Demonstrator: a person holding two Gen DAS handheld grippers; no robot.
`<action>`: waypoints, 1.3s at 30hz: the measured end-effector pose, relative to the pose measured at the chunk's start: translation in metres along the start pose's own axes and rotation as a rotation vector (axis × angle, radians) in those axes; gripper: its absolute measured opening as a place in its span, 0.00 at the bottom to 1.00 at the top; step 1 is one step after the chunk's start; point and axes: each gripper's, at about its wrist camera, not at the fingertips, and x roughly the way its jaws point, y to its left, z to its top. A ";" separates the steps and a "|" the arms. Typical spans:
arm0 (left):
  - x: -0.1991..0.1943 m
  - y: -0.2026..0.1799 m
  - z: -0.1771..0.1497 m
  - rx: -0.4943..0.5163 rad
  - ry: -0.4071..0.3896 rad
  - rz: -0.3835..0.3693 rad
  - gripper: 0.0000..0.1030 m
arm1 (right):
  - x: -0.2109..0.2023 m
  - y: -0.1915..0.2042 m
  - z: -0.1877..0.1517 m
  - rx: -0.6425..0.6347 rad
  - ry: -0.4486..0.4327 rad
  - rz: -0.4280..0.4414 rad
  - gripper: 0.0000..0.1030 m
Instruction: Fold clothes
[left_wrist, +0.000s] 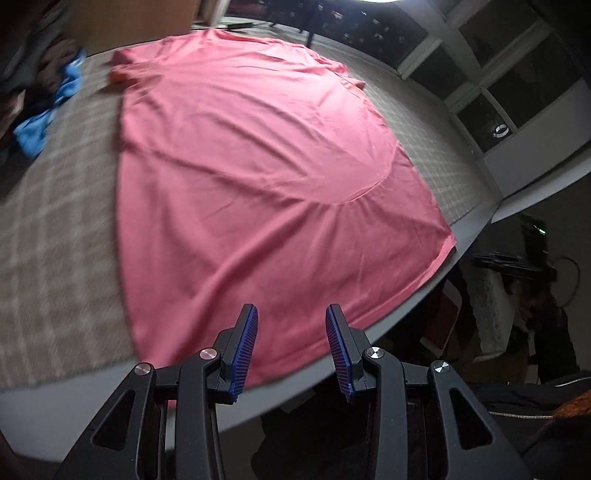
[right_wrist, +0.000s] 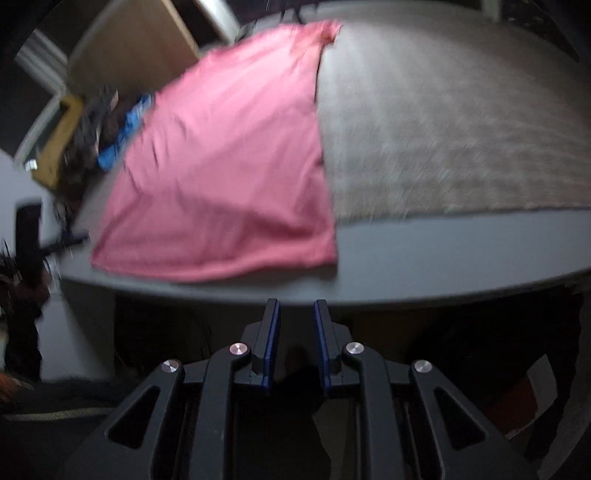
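Left wrist: left gripper jaws apart, empty, above pink shirt.

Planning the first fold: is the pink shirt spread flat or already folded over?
Spread flat. The pink shirt lies open on the checked cloth, both sleeves out, its hem at the table's near edge; no fold shows.

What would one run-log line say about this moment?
stage: approach | pink shirt: spread flat on table, unfolded | left tongs: open, empty, over near hem | right tongs: open, empty, off table edge
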 end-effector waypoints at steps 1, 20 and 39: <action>-0.002 0.004 -0.004 -0.006 -0.005 0.003 0.36 | -0.004 0.001 0.007 0.003 -0.043 -0.003 0.18; -0.030 0.071 -0.054 -0.201 -0.117 0.138 0.45 | -0.044 0.109 0.090 -0.161 -0.106 -0.009 0.31; -0.011 0.053 -0.048 -0.327 -0.194 0.172 0.52 | 0.286 0.452 0.378 -0.539 0.126 0.038 0.65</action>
